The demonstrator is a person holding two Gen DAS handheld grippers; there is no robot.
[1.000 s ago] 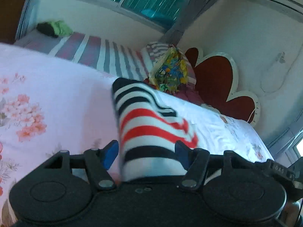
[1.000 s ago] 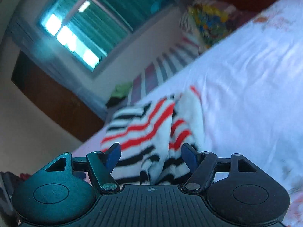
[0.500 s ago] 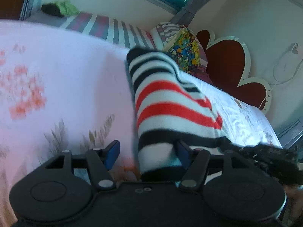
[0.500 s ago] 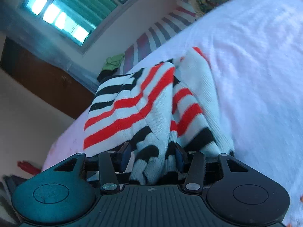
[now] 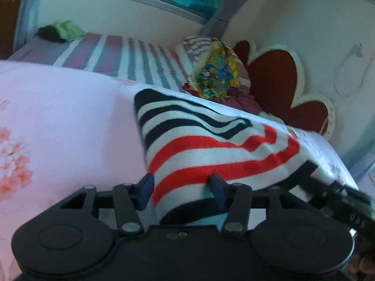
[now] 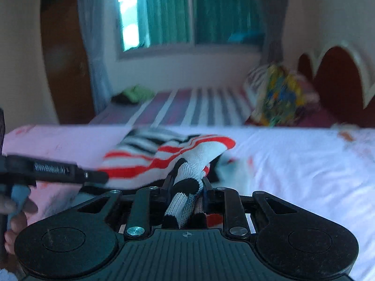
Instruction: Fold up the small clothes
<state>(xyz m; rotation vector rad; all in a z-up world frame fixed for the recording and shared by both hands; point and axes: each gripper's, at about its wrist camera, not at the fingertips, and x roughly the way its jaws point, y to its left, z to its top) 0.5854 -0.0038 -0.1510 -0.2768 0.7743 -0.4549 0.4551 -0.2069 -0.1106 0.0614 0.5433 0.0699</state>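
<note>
While the striped garment (image 5: pixel 211 149) lies on the pink floral bedsheet (image 5: pixel 58 121), both tongs are working its near edge. Right gripper (image 6: pixel 186 185): jaws closing, already pinching a bunched fold of black-and-white knit, so it grips cloth. Left gripper (image 5: pixel 181 188): jaws also closing; near hem sits between the blue pads (image 5: pixel 145 187), right pad touching fabric, left pad with a sliver of gap. Not yet a firm hold, by my reading.

Judgement on the step: gather the near edge at two points, then carry it over for a fold. To do it well, the left should finish closing on a single clean layer before any lift; both hands should then rise together and keep the hem taut, otherwise the right's thick bunch will drag the stripes askew.

View differences: the left wrist camera shows the garment's far black-striped end and its spread; the right wrist camera shows the pinch itself, plus the left gripper's body at the garment's left side.
</note>
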